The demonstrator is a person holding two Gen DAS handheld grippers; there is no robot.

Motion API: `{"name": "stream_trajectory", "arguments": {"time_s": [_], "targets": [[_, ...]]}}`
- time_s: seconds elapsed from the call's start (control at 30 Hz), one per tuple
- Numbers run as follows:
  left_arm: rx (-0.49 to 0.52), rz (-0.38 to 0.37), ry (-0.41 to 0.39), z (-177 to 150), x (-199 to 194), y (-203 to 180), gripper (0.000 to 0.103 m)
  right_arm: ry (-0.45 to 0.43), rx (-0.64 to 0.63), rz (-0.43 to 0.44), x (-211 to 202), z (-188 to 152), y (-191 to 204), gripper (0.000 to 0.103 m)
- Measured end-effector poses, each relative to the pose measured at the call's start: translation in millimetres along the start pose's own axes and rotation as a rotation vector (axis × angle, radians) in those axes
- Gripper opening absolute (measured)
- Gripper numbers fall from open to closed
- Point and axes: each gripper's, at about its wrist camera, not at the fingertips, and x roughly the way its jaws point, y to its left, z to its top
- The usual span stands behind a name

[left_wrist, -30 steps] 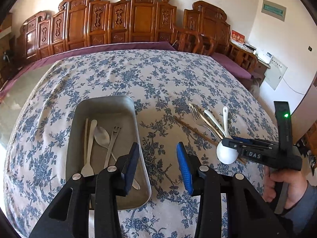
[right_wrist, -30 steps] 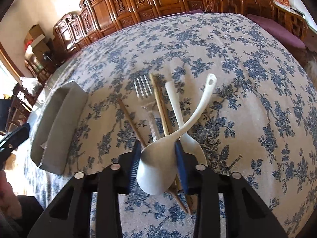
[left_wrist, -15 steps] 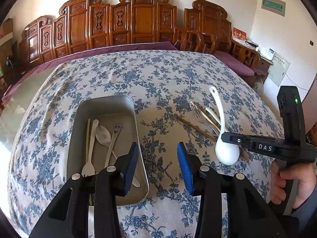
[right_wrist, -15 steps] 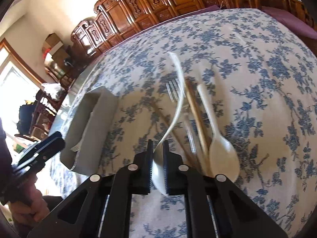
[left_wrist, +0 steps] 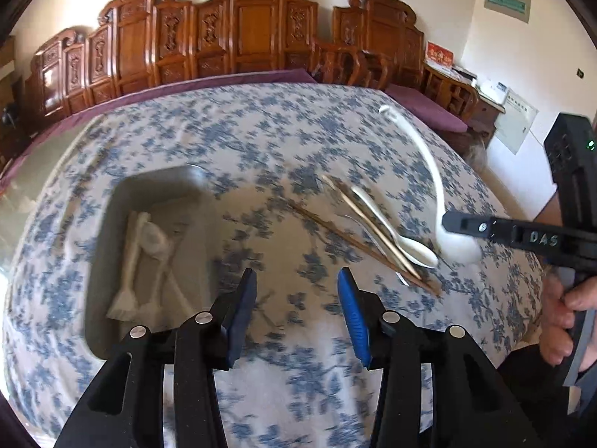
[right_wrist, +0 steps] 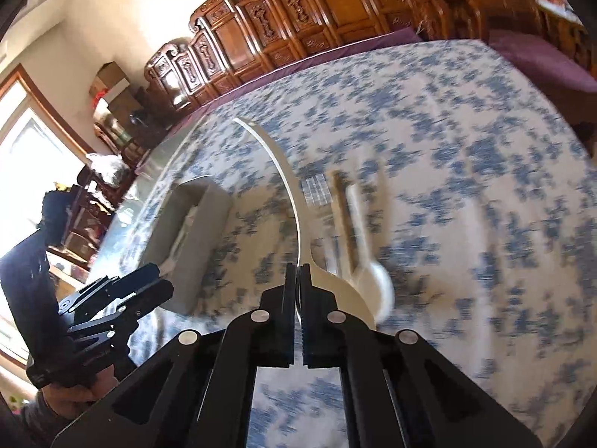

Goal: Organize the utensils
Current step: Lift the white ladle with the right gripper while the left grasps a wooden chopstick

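While your right tongs (right_wrist: 298,272) pinch it, the scene reads:
White ladle spoon (left_wrist: 429,160): gripped at its bowl, raised off the bench (left_wrist: 261,130).
Left tongs (left_wrist: 296,300): spreading, nothing between them.
Tray (left_wrist: 112,224): holds blurred utensils, left of you.
Loose pile (left_wrist: 377,235): spoon, fork, chopsticks beside the ladle.

The left gripper (left_wrist: 296,304), jaws opening and empty, hangs just right of the metal tray (left_wrist: 112,246) holding utensils. Farther right of the tray, the right gripper (left_wrist: 453,224) clamps a white ladle (left_wrist: 429,164).
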Motion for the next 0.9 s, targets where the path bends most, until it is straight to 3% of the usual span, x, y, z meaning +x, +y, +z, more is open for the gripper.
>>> {"name": "stream_trajectory", "arguments": {"time_s": [0.33, 0.67, 0.9], "targets": [[-0.034, -0.052, 0.107, 14, 65, -40, 0.043, -0.004, 0.039, -0.083, -5, -12, -58, 0.003], [-0.03, -0.004, 0.172, 22, 120, -64, 0.043, 0.014, 0.027, -0.103, 0, -16, -69, 0.003], [0.034, 0.104, 0.19, 20, 125, -70, 0.044, 0.012, 0.015, -0.091, 0, -18, -62, 0.003]]}}
